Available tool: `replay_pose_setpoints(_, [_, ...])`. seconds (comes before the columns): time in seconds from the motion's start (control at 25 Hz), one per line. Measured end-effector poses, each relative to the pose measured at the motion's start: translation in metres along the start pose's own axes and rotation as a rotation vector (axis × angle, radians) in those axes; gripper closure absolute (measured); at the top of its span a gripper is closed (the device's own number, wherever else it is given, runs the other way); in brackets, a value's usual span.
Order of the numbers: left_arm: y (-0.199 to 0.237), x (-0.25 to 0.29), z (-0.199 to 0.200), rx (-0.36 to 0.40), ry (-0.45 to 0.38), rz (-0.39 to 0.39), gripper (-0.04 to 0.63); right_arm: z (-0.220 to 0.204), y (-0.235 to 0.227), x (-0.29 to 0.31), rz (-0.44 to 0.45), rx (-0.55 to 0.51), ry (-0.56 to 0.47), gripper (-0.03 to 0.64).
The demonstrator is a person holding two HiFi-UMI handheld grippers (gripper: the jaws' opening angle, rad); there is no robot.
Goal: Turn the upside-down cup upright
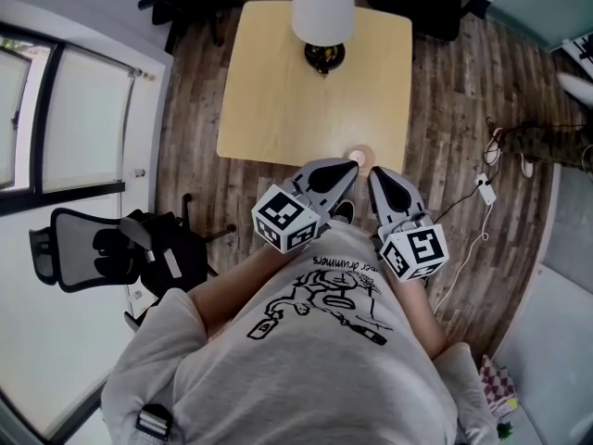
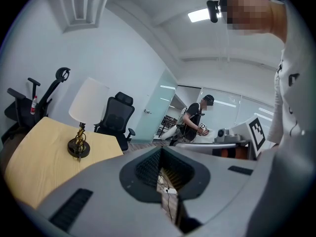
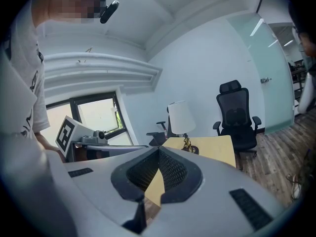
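A small peach-coloured cup stands at the near edge of the light wooden table; which way up it is cannot be told. My left gripper is shut and empty, its tip just short of the cup on the cup's left. My right gripper is also shut and empty, just below and to the right of the cup. Both are held close to my chest. The left gripper view shows its jaws closed with nothing between them, and the right gripper view shows the same. The cup is hidden in both gripper views.
A white-shaded lamp stands at the table's far edge. A black office chair is on my left; a cable and adapter lie on the wood floor at right. Another person stands far off, beyond another chair.
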State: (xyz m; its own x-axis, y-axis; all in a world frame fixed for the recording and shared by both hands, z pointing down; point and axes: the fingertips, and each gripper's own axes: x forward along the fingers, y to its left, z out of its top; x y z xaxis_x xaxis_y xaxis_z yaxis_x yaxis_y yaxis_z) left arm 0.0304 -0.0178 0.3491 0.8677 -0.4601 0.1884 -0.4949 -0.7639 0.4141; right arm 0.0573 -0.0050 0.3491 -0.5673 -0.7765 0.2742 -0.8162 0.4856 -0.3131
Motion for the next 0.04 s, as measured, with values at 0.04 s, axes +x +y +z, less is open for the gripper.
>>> replay_pose_setpoints(0.04, [0.0,0.0001,-0.0003,-0.001,0.0,-0.001,0.588,-0.0006,-0.0005,0.0002,-0.002,0.002,-0.001,0.594])
